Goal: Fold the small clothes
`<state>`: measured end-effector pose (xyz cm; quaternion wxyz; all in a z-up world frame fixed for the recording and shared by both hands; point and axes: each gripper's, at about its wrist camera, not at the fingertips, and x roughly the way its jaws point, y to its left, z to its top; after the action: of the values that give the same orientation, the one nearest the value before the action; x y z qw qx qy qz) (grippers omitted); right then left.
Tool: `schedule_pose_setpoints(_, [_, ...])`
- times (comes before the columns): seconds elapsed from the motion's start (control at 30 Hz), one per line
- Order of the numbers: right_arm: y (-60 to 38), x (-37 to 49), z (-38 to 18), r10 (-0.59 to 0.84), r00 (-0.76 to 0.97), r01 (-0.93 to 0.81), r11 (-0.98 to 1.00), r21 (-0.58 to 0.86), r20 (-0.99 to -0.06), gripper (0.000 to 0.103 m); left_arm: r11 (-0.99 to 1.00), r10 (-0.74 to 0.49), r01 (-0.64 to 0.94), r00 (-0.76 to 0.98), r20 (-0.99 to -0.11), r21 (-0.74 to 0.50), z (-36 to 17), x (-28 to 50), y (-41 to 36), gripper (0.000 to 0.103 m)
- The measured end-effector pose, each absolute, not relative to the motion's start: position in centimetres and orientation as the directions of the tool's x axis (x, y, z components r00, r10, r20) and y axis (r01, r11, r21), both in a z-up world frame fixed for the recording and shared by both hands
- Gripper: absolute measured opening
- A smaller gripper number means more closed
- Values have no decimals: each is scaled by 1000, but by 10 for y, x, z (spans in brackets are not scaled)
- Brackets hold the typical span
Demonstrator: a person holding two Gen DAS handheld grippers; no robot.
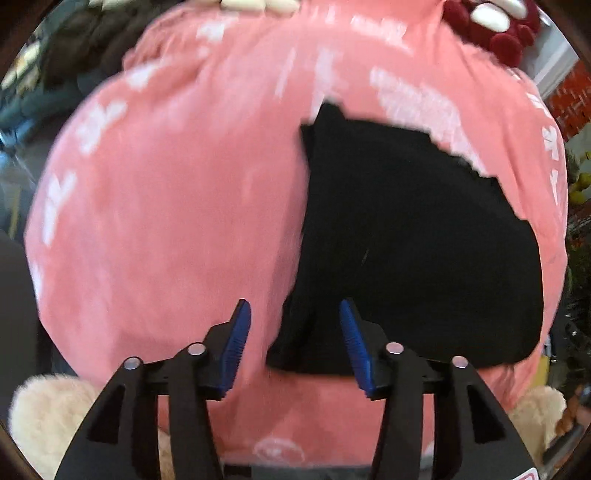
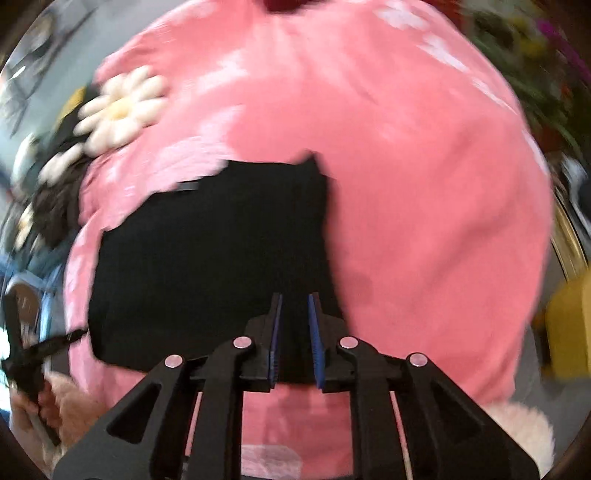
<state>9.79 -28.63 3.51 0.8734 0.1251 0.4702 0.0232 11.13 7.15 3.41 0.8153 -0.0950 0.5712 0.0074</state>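
A small black garment [image 1: 406, 240] lies flat on a pink cloth [image 1: 166, 221] with pale flower prints. My left gripper [image 1: 294, 314] is open, its blue pads on either side of the garment's near left corner. In the right wrist view the black garment [image 2: 207, 258] lies left of centre on the pink cloth [image 2: 424, 184]. My right gripper [image 2: 295, 301] has its jaws close together, a narrow gap between the blue pads, at the garment's near right edge. Black fabric shows between the pads, but I cannot tell if it is pinched.
A cream daisy cushion [image 2: 118, 110] lies at the cloth's far left. Dark red and white cushions [image 1: 495, 26] sit at the far right. Cream fluffy fabric [image 1: 40, 417] shows at the near edge. A yellow object [image 2: 569, 325] stands at the right. The other gripper [image 2: 29, 362] is at the left edge.
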Motion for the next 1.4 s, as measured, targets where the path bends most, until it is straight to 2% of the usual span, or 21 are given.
schedule_pose_setpoints(0.13, [-256,140,21,164,541,16,979,205,-825,12,993,-87,-43,396,-914,-113,43,140,41,57])
schedule_pose_setpoints(0.3, [-252,187,-28,110,437,51,988,147,-893,10,999,-21,-33,327,-945,-33,3,176,18,58])
schedule_pose_setpoints(0.43, [-247,177,3,110,516,37,988,150,-850,14,999,1,-40,324,-946,-13,-4,185,15,59])
schedule_pose_setpoints(0.57, [-231,184,-27,40,465,-14,999,38,-884,12,1000,16,-26,338,-941,8,-6,180,16,63])
schedule_pose_setpoints(0.77, [-236,149,0,81,525,52,991,127,-847,15,1000,1,-18,325,-946,-6,-1,171,19,63])
schedule_pose_setpoints(0.87, [-237,121,1,62,527,55,993,107,-847,15,996,-54,-55,323,-945,-76,4,156,29,63])
schedule_pose_setpoints(1.07, [-242,57,-8,33,519,90,992,92,-854,32,957,-150,-185,340,-928,-223,-4,102,75,70])
schedule_pose_setpoints(1.2, [-245,38,-22,56,481,129,983,134,-875,36,947,-159,-223,302,-940,-232,-20,78,86,70])
schedule_pose_setpoints(1.23, [-244,35,-23,68,483,133,980,150,-873,40,942,-170,-229,304,-937,-245,-23,75,87,71])
schedule_pose_setpoints(1.3, [-241,33,-26,66,492,140,978,154,-868,47,932,-201,-233,302,-932,-277,-29,76,86,78])
schedule_pose_setpoints(1.33, [-239,32,-27,66,493,137,979,153,-867,48,930,-198,-243,305,-932,-277,-32,79,86,79])
schedule_pose_setpoints(1.4, [-231,32,-29,70,497,117,982,147,-865,49,924,-199,-250,335,-921,-291,-34,82,84,89])
